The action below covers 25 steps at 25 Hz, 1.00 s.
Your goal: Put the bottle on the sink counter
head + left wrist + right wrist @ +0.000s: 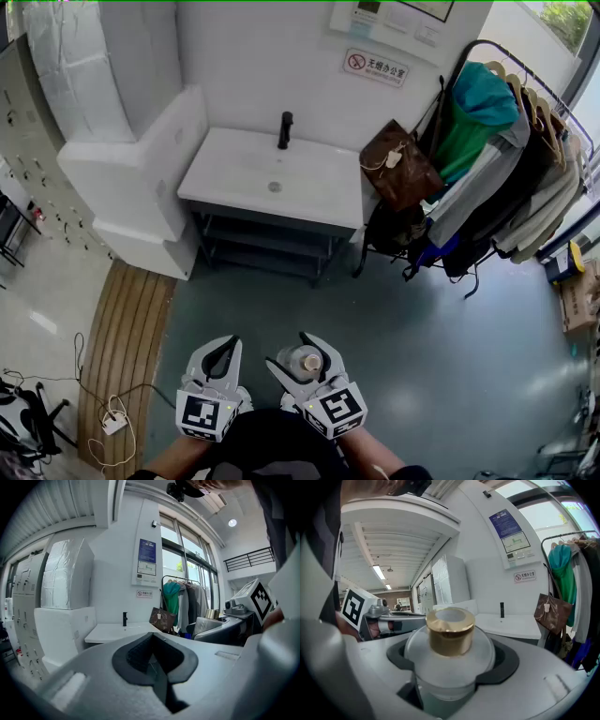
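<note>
Sitting upright in the right gripper (296,354) — frosted bottle (449,663), gold cap (450,631)

Your right gripper (291,354) jaws hid the bottle (449,639) btm; wall sign (375,67) txt, upper center, was too small.

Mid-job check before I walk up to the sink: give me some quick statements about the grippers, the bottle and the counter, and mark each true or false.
1. The right gripper is shut on the bottle. True.
2. The bottle's cap is black. False: it is gold.
3. The left gripper also carries something. False: its jaws are together with nothing between them.
4. A black faucet stands at the back of the sink counter. True.
5. The bottle already stands on the sink counter. False: it is in the right gripper, away from the counter.
</note>
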Tool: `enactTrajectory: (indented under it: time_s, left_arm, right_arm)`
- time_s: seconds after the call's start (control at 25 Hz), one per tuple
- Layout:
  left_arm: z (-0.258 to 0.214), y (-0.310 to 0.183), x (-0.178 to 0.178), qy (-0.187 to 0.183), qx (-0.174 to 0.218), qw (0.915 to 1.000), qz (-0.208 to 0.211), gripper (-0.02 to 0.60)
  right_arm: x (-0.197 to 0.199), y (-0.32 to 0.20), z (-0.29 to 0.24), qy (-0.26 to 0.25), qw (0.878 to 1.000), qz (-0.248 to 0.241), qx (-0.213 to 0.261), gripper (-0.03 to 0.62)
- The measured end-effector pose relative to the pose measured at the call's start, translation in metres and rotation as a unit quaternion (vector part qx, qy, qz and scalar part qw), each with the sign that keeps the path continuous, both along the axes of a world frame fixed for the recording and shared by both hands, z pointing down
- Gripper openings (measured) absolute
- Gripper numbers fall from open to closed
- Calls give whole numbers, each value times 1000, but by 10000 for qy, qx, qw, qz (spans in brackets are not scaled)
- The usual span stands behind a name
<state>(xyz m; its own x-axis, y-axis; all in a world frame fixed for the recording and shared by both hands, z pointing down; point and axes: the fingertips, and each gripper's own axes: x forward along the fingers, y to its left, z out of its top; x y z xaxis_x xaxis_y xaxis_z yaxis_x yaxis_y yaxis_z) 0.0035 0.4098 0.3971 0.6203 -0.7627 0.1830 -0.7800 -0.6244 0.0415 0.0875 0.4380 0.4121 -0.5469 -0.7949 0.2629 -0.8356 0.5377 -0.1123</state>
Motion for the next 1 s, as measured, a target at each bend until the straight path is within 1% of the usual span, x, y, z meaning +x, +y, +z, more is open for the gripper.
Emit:
enactTrajectory:
  time_s: [0.28, 0.6, 0.84, 1.0]
  left_arm:
    - [-2, 1, -5, 9, 33, 10000, 40, 3]
    - [-4, -2, -15, 81, 67, 9999, 86, 3]
    - [-6, -5, -35, 71, 150, 9998, 97, 2]
    - [-6, -5, -54, 125, 181, 9997, 47, 3]
  right_arm:
    - [-4, 0, -5, -3, 10000, 66, 65, 339]
    - [-15, -3, -22, -171, 9995, 100, 233, 339]
    - [-32, -8, -30, -163, 9993, 143, 310, 339]
    - [-46, -13, -27, -134, 9994, 164, 266, 339]
